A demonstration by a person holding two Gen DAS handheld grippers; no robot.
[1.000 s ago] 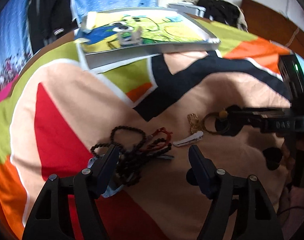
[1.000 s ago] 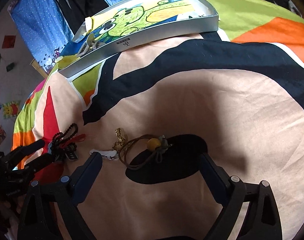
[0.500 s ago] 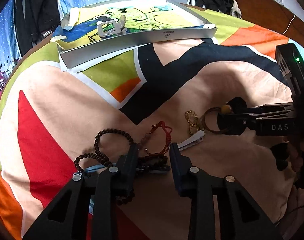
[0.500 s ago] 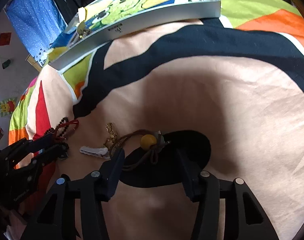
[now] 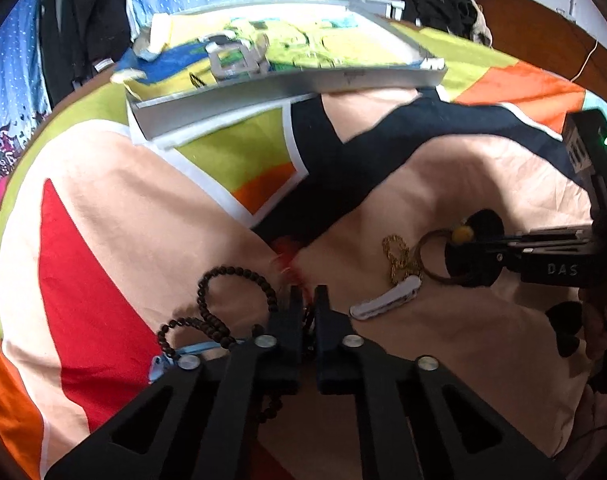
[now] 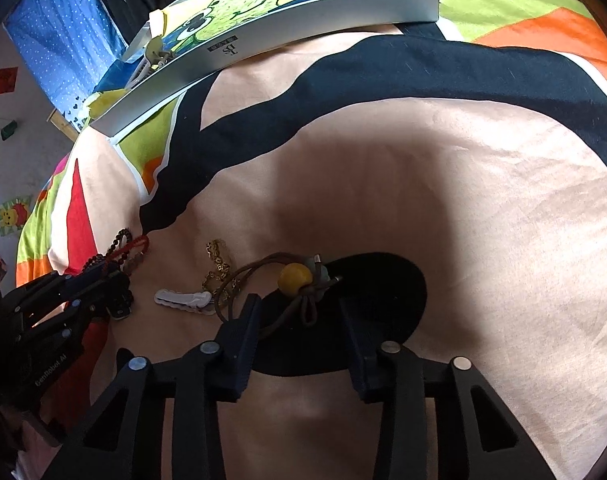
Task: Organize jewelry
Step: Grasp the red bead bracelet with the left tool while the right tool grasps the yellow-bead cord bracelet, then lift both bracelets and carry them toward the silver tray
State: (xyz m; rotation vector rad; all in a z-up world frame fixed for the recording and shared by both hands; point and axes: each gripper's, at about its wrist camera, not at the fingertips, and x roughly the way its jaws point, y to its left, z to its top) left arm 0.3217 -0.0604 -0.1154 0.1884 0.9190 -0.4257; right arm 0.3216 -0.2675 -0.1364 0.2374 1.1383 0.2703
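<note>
Now the left claw (image 5: 308,294) has just been closing and is shut on the red cord bracelet (image 5: 289,258), beside dark round beads (image 5: 239,274) at 9 o'clock. The right claw (image 6: 299,308), closing, is kept apart around the brown cord with yellow bead (image 6: 294,277) on the soft bed cover (image 6: 483,220). Free cloth is seen at 3 o'clock.

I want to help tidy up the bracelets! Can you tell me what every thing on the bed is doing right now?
left gripper: just closed, shut on the red cord bracelet.
right gripper: jaws just closing, open around the brown cord bracelet, not yet pressing.
dark bead string: lying loose, looped.
gold chain: lying in a heap.
white hair clip: lying flat, closed.
silver box: open, tilted on the bedspread.
</note>
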